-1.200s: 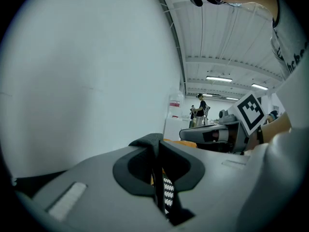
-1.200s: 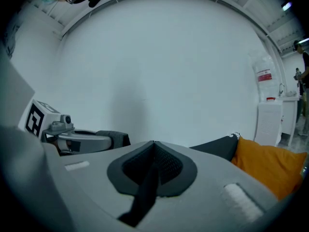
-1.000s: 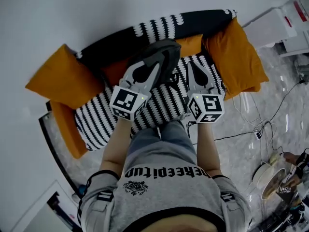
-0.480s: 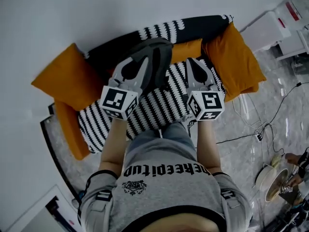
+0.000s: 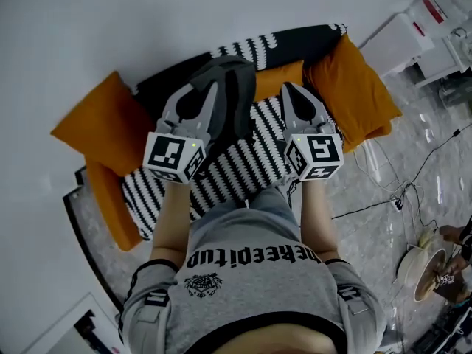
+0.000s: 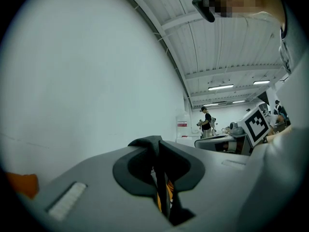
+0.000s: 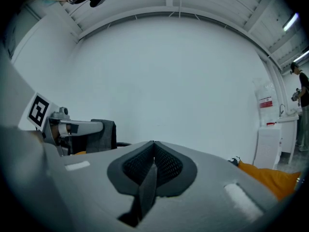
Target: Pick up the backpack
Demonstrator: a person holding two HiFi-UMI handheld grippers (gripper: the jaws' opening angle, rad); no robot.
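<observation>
Left tongs (image 5: 212, 89) have raised the backpack (image 5: 237, 94) higher off the sofa (image 5: 236, 165).

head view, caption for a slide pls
A dark grey backpack clamped in the left gripper over a striped sofa with orange cushions, the right gripper shut alongside.

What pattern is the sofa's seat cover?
Black-and-white wavy stripes cover the sofa seat, clearest in the head view.

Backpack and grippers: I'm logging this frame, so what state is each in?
left gripper, shut on the backpack's dark fabric.
right gripper, shut on a grey strap.
backpack, held over the striped sofa; whether it's clear of the seat, cannot tell.
</observation>
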